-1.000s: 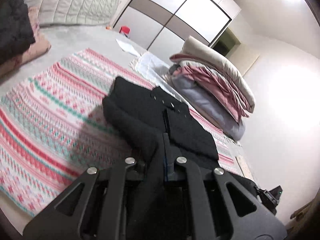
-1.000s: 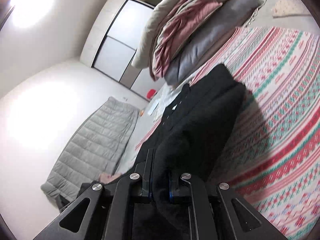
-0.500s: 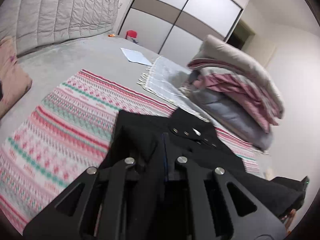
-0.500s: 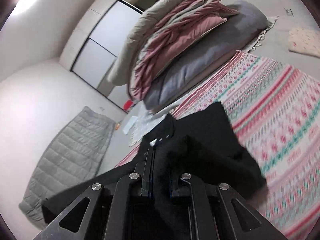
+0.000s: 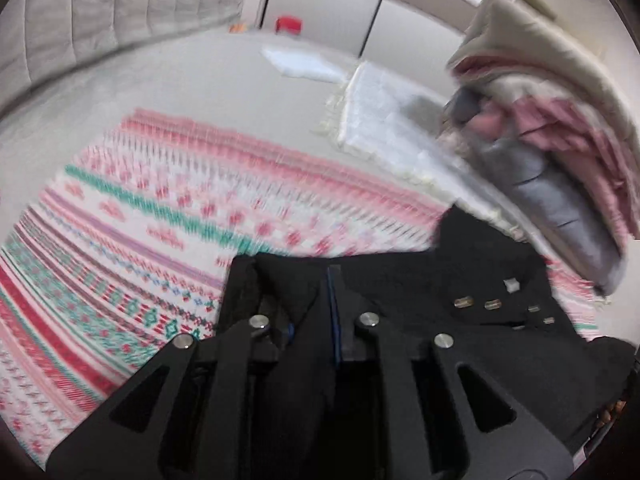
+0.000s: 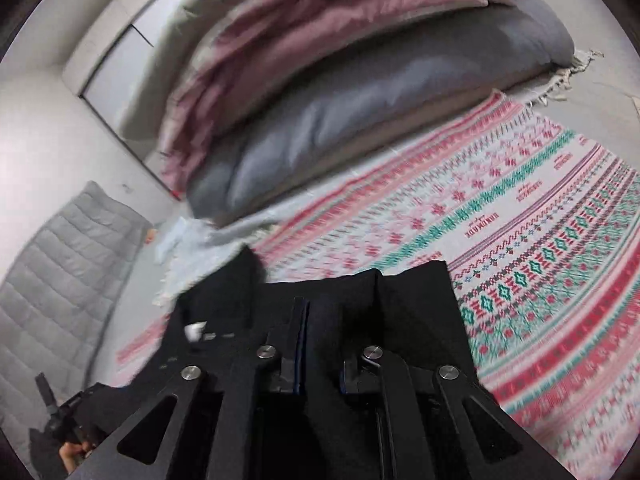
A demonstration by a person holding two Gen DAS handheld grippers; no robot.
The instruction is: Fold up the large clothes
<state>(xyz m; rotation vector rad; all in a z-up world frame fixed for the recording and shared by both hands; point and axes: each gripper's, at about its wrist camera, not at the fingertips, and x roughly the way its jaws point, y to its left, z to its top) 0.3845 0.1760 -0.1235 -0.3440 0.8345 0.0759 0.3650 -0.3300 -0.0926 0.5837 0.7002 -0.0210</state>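
Since half a second ago both grippers have dropped lower and swung forward, so the black coat [image 5: 420,292] now sits spread low across the patterned blanket [image 5: 168,208] instead of hanging bunched up in front of the cameras. Everything's a bit motion-blurred.

The left gripper [image 5: 308,300] has its jaws clamped on a fold of the coat's fabric, and the right gripper [image 6: 320,320] is doing the same on its side, black cloth pinched between the jaws. You can see the coat's row of metal snaps [image 5: 476,303] and a small white tag [image 6: 194,330] near the collar.

The blanket has some red writing printed in it [image 6: 484,226], upside down from the right wrist view; I can't make out the words for sure.

Behind it all there's the stack of folded bedding [image 6: 340,80], pink and beige on top of a grey duvet, plus a fringed white throw [image 5: 384,128] and a grey quilted mattress pad [image 6: 60,280] against the wall. Small red thing [image 5: 289,24] by the wardrobe doors [image 5: 440,20].
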